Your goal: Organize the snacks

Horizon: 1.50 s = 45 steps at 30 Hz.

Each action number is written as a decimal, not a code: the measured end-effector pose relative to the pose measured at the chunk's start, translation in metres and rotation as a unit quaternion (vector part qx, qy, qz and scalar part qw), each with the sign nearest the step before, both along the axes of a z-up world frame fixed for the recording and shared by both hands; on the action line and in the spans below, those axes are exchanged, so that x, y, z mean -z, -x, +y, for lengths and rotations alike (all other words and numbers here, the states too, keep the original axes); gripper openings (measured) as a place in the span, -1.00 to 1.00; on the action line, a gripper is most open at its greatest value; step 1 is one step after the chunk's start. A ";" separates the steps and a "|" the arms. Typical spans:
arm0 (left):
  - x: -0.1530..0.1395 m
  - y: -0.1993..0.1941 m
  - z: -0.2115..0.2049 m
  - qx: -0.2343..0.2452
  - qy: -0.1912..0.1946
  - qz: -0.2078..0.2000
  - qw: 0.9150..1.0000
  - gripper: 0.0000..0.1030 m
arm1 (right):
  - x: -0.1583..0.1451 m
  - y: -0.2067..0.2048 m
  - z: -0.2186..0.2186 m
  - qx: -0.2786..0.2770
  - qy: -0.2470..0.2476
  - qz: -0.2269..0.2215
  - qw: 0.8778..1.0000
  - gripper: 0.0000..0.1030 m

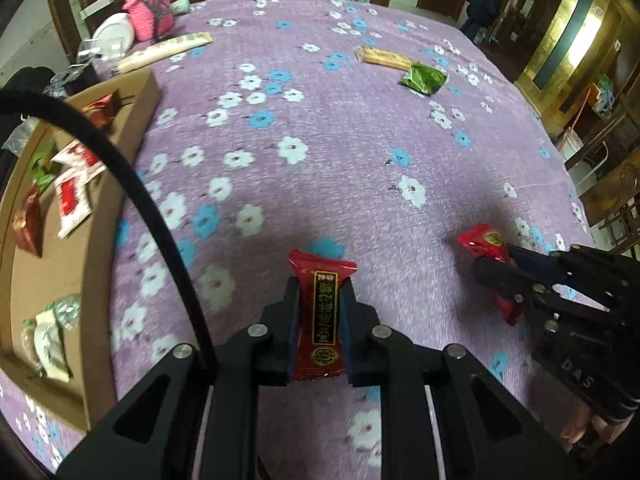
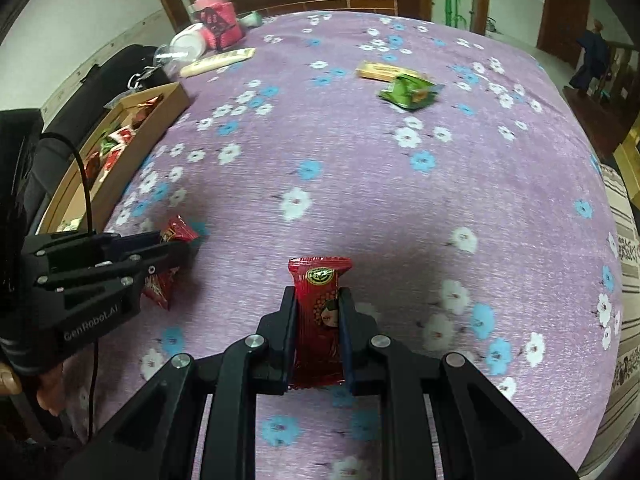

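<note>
Here, two grippers above a purple flowered cloth [image 1: 320, 160], each clamped on a red wrapped snack

Left gripper [image 1: 320, 292]: closed tight on a dark red snack packet [image 1: 324, 316], gold-edged black label running its length, one crimped end sticking out past the fingertips, the other end back between the jaws. Seen also from the right wrist view, at left edge, same gripper [image 2: 168, 256] with its red packet [image 2: 176, 236] poking out front and below

Right gripper [image 2: 318, 300]: likewise closed on a red snack packet [image 2: 320, 320], round gold-green seal near the top, a small printed figure lower down, crimped top edge clear of the fingertips. In the left wrist view, at right, same gripper [image 1: 500, 264] pinching that bright red packet [image 1: 486, 244], lifted off the cloth, shadow beneath

Cardboard box [image 1: 132, 128] along the left side of the cloth, open-topped, holding several packets already: red-and-white sachets [image 1: 74, 184], a dark red one, pale wrapped ones nearer the camera. Black cable [image 1: 160, 216] arcing across in front of the box

Farther off on the cloth, well apart from both grippers: green packet [image 1: 424, 78] just beside a yellow bar-shaped packet [image 1: 382, 58]; long cream packet [image 1: 164, 52] near the far left corner, beside a pink container [image 1: 150, 12] and a white lid or plate [image 1: 114, 34]

Fingers of a hand [image 2: 44, 392] visible under the left gripper's body, lower left of the right wrist view

Slight motion blur over both views
</note>
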State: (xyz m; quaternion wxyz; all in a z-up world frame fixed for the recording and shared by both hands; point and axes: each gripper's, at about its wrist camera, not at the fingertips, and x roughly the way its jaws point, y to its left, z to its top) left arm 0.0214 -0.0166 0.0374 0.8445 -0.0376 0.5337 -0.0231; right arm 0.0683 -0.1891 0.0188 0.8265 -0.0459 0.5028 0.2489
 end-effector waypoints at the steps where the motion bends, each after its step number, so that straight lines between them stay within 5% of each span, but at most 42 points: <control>1: -0.003 0.003 0.002 -0.001 0.001 -0.003 1.000 -0.63 | -0.001 0.001 0.005 -0.005 0.000 -0.001 1.000 -0.65; 16: -0.041 0.041 0.097 -0.088 0.019 -0.046 0.995 -0.62 | -0.036 0.023 0.114 -0.106 -0.033 -0.019 0.994 -0.66; 27: -0.049 0.036 0.210 -0.204 -0.026 -0.057 0.977 -0.62 | -0.060 0.018 0.224 -0.179 -0.062 -0.032 0.981 -0.65; 45: -0.019 0.013 0.258 -0.239 -0.037 -0.001 0.970 -0.58 | -0.038 -0.006 0.294 -0.190 -0.024 -0.019 0.981 -0.61</control>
